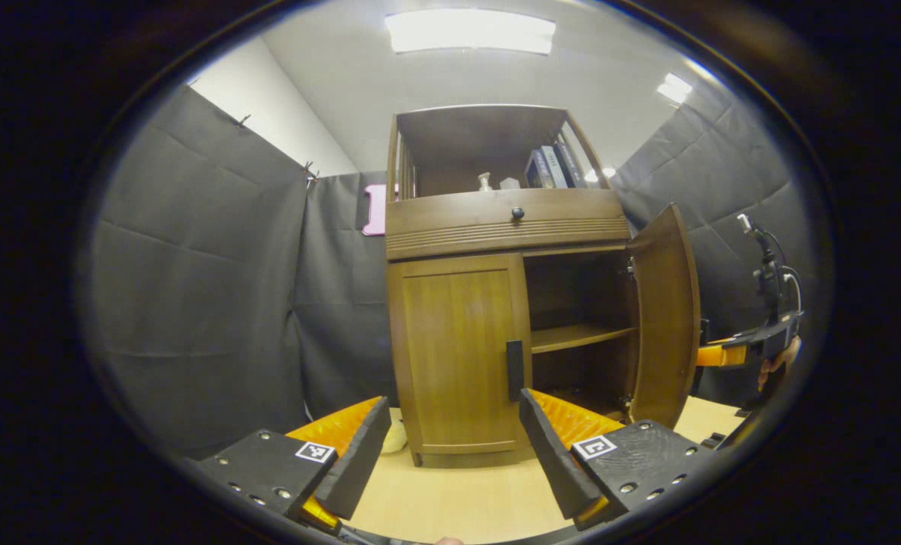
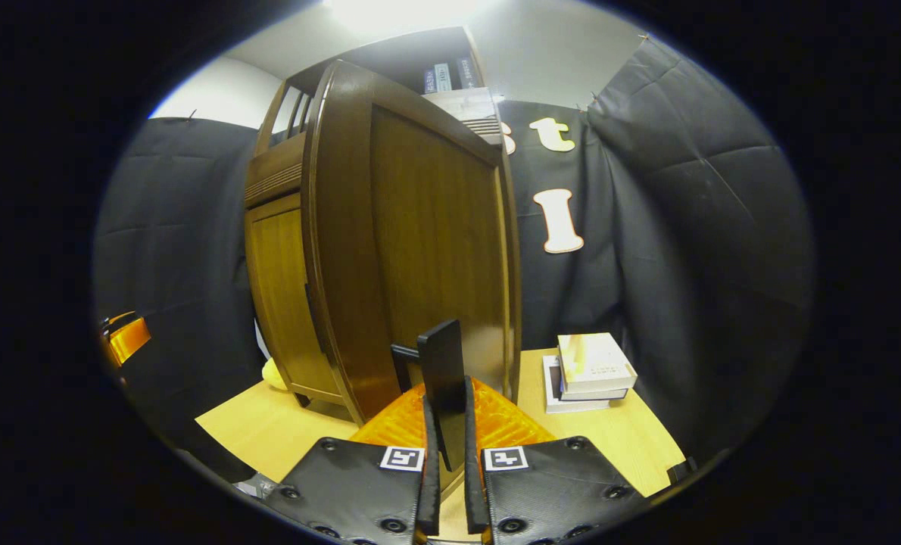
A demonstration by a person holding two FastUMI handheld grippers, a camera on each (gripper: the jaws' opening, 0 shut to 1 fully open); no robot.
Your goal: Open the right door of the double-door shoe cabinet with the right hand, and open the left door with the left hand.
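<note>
While my right gripper [image 2: 447,454] is clamped on the swung-out right door's handle [image 2: 443,371], my left gripper [image 1: 450,454] stands open with the closed left door's upright black handle [image 1: 514,369] at centre frame, just above its right finger, the nearer hand.

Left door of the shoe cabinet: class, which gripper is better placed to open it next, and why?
Left. The left gripper is open, its fingers framing the shut left door and its handle. The right gripper is clamped on the open right door's handle.
</note>
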